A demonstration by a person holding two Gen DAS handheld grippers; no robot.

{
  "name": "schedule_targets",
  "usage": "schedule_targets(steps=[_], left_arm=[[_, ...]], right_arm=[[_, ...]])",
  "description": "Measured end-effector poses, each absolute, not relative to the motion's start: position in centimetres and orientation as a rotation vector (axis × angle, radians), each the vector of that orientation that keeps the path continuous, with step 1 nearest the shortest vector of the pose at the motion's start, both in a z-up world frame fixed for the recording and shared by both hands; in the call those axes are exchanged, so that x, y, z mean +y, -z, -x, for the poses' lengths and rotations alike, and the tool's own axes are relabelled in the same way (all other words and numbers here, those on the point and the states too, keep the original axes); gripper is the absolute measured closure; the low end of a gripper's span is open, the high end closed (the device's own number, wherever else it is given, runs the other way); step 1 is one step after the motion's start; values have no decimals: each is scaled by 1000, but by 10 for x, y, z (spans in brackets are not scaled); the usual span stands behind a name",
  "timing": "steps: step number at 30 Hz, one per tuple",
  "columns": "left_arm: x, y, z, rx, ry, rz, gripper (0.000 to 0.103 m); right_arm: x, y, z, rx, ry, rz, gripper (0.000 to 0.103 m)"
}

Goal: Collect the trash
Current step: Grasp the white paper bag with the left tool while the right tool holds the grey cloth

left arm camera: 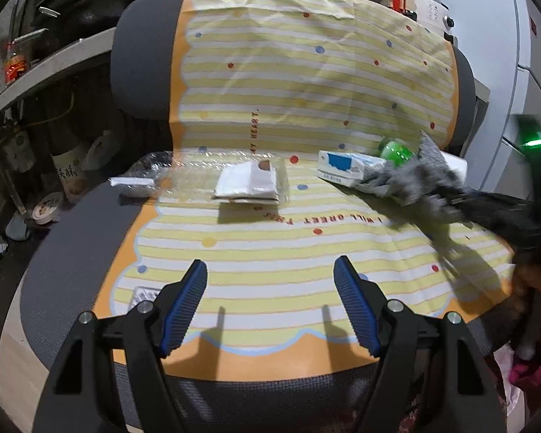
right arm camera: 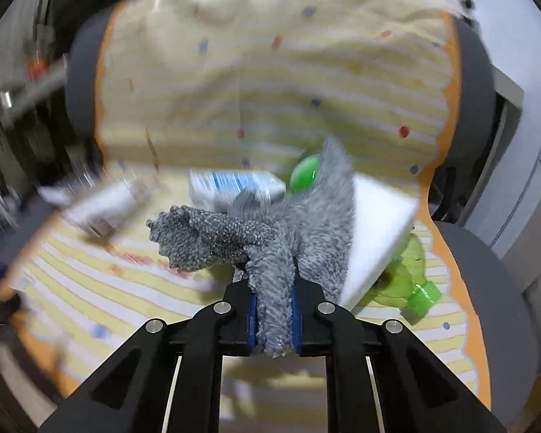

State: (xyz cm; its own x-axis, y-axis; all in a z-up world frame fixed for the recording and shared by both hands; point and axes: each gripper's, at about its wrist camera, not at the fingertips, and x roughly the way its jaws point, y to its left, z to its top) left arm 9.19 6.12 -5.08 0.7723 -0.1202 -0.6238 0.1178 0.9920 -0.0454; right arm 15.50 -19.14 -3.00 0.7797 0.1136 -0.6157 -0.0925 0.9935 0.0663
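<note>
Now the right tongs [right arm camera: 274, 321] clamp the grey fuzzy cloth [right arm camera: 270, 238] above the chair seat's right edge, and its trailing folds could drag the white foam block [right arm camera: 378, 231] or green plastic bottle [right arm camera: 411, 281] off; the left tongs [left arm camera: 270, 306] gape empty near the front edge.

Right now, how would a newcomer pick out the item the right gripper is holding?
Find the office chair draped in a yellow striped cloth. On the seat's right side, beside a blue-and-white box and a green plastic bottle, the right gripper is shut on a grey rag. It is the only fuzzy, limp fabric piece among smooth packaging.
</note>
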Motion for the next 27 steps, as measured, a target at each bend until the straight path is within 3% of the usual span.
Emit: schedule_targets(steps=[8, 13, 15, 16, 21, 27], left_arm=[[70, 38, -98, 633, 114, 7, 33], [70, 36, -116, 620, 144, 18, 40], [69, 39, -132, 642, 152, 28, 34], [69, 43, -144, 659, 135, 30, 26], [66, 53, -183, 692, 112, -5, 24], [75, 72, -227, 812, 104, 42, 44]], right_arm=[[-231, -46, -66, 470, -146, -103, 89], [-225, -22, -55, 549, -157, -95, 88], [-219, -2, -57, 593, -173, -103, 88], [-216, 7, -60, 619, -185, -112, 88], [-204, 33, -73, 689, -217, -145, 88], [-207, 41, -76, 718, -214, -157, 88]])
